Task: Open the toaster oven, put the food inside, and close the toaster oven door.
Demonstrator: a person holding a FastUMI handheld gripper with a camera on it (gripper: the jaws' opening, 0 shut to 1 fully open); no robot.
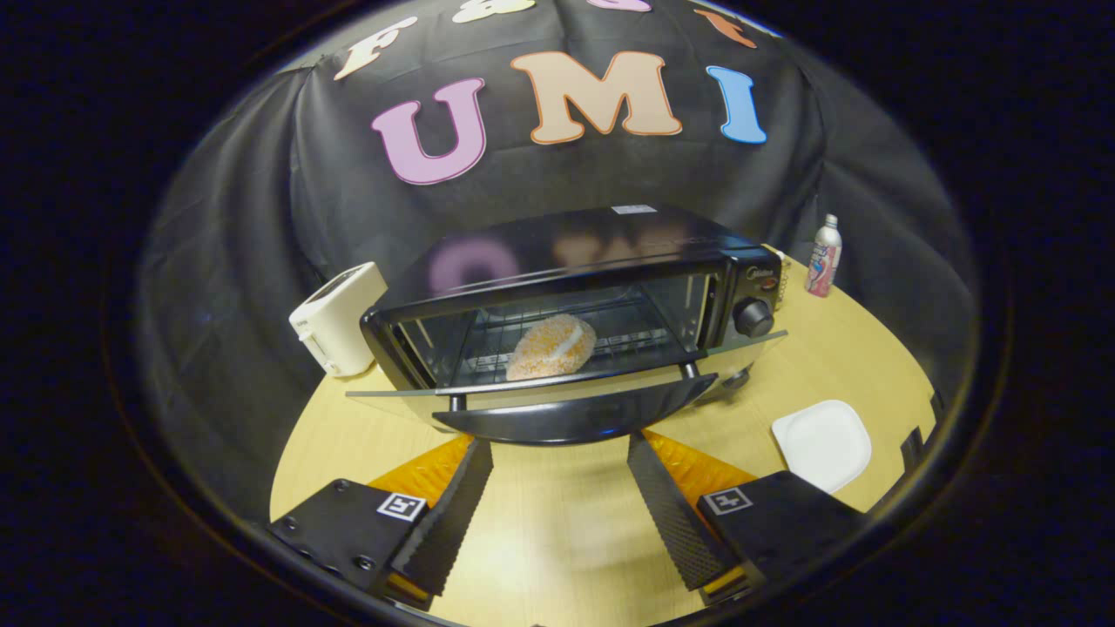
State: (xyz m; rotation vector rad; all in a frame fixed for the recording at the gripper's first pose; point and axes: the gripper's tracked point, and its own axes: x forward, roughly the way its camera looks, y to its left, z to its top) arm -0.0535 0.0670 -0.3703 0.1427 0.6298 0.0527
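Gripper view puts the toaster oven [575, 296] at my twelve o'clock, square on to me, standing on the round wooden table [557, 540]. My gripper [560, 451] is spread wide and holds nothing; the fingertips [477, 457] sit just short of the oven's door [566, 402], which is dropped down and hangs open toward me. The dark handle [575, 418] along the door's front edge runs from nine to three o'clock, crosswise to my fingers, and lies just ahead of them, roughly centred between the tips.

The food [551, 347], a breaded piece with a pale stripe, already rests on the wire rack [557, 335] inside the cavity, beyond the door. So I judge that closing is what remains: I would come under or against that crosswise edge and lift it up and away.

A white plate [823, 444] lies at my two o'clock, a cream toaster [338, 318] at ten, and a spray can [824, 257] further off near one.
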